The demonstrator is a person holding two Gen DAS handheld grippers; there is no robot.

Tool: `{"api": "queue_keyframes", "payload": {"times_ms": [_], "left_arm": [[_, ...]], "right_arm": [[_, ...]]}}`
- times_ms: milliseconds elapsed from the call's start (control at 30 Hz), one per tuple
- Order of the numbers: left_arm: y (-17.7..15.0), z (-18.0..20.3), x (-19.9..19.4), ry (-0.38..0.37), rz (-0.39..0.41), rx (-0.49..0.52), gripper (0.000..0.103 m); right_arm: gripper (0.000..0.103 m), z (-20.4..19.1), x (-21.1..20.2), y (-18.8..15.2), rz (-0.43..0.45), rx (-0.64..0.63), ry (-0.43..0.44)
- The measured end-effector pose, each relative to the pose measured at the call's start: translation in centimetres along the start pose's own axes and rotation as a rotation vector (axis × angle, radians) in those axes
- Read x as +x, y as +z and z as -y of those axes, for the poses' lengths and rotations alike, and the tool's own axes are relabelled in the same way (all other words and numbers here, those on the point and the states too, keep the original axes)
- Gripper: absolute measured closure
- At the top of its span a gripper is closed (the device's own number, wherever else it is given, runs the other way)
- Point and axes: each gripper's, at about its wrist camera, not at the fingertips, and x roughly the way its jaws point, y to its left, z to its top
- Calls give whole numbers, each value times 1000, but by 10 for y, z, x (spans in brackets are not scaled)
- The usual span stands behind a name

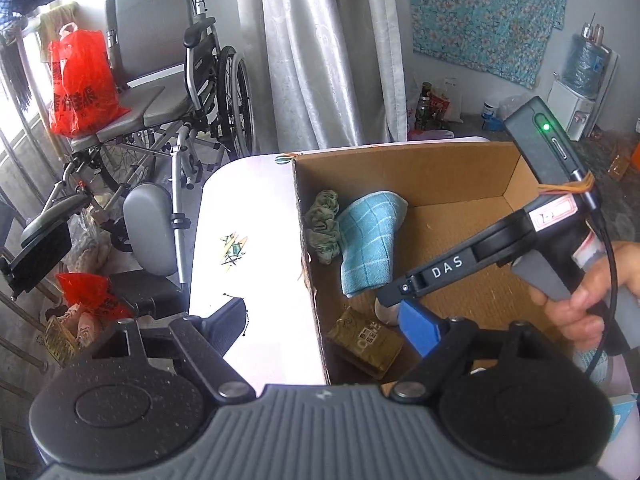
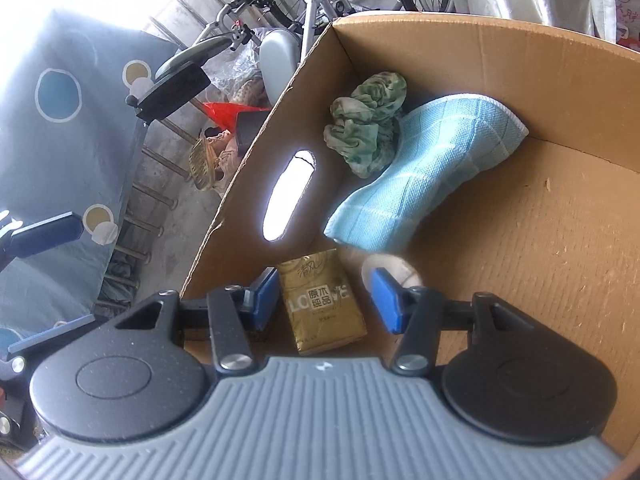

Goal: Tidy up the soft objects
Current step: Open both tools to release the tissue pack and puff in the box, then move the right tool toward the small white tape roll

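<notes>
We see the cardboard box on the white surface, filling the right of both views. Inside, the blue cloth leans beside the green rag; the tissue pack lies lower centre. Our right gripper straddles it, fingers apart. Our left gripper gapes, empty.

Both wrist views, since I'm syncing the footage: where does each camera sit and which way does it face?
Left wrist: on the left gripper, open over the table edge, facing the cardboard box; the right gripper's body and the person's right hand show.
Right wrist: on the right gripper, open, looking down into the box at the tissue pack.
Shared: blue towel, green cloth, tissue pack, wheelchair.
</notes>
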Motion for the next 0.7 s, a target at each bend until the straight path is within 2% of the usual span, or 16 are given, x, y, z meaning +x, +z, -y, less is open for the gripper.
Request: {"api": "queue_keyframes", "payload": {"times_ms": [167, 400, 533, 700], "left_arm": [[-13, -4, -20, -20, 16, -45, 18], [-40, 14, -81, -67, 87, -72, 17], [-66, 45, -111, -116, 113, -38, 14], [-104, 92, -123, -193, 83, 7, 14]], "right_arm": [[52, 3, -26, -10, 32, 62, 30], [52, -7, -129, -55, 177, 61, 120], [47, -7, -202, -111, 271, 66, 167], [39, 2, -261, -196, 342, 64, 142]]}}
